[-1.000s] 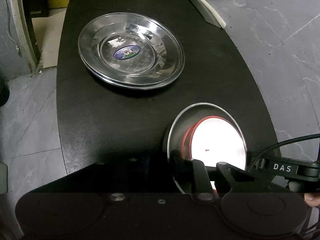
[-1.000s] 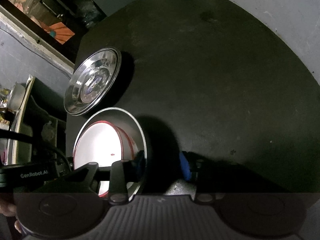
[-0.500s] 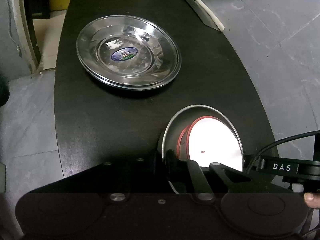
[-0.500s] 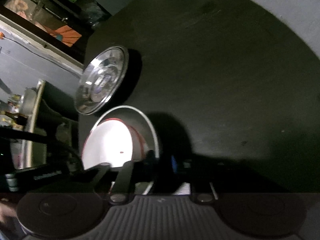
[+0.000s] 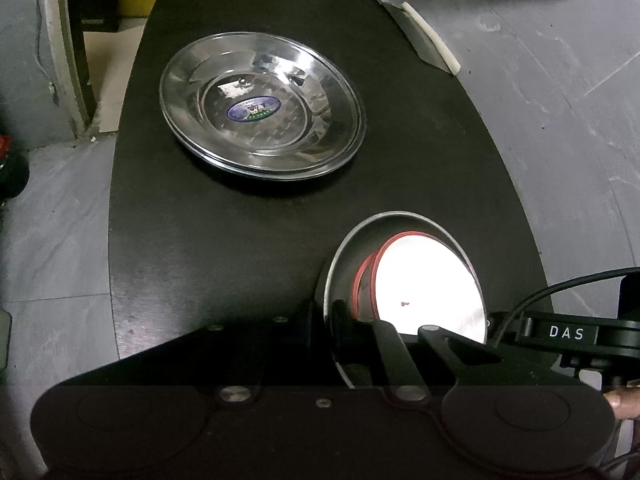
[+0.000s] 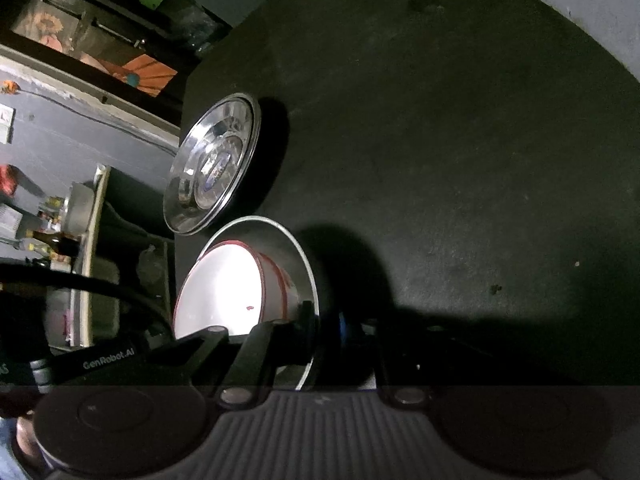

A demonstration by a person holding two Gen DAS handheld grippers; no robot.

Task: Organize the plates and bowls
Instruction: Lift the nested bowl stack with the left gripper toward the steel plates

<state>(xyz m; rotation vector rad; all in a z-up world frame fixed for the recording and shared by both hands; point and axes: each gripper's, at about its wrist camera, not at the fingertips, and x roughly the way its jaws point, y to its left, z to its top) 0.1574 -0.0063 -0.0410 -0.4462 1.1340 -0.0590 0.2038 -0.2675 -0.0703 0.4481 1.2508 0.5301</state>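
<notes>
On the black table sat the stacked steel plates. Nearer us, the steel bowl, white bowl nested inside, was clamped at opposite rims by our left gripper and right gripper. We judged lifting level, both hands together, wisest.

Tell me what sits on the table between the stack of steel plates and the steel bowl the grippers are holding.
Nothing: in the left wrist view only bare black table lies between the steel plates and the steel bowl.
</notes>
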